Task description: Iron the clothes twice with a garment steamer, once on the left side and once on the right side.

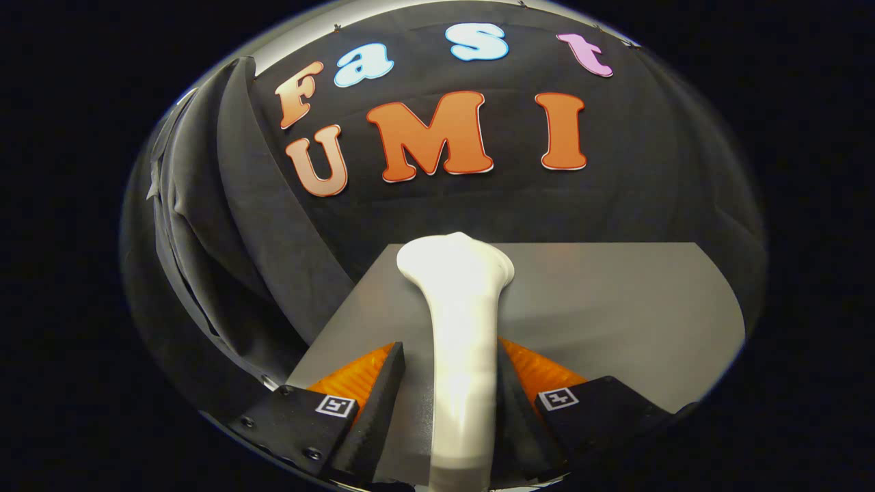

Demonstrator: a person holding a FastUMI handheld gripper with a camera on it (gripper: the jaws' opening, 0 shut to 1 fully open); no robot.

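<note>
Garment steamer [459, 321] clamped between both fingers [383, 389], head at frame centre above the grey desk [615, 307] — apparently a carrying step; next, bring it to the clothes' left side.

The gripper [451, 383] is reaching forward and slightly downward, its two fingers [383, 403] lying close together and pressing from either side on the white handle of the garment steamer [459, 321]. The fingers are gripping the handle low down, leaving its wider head sticking out ahead of the fingertips. Both fingers are sitting level with each other.
</note>
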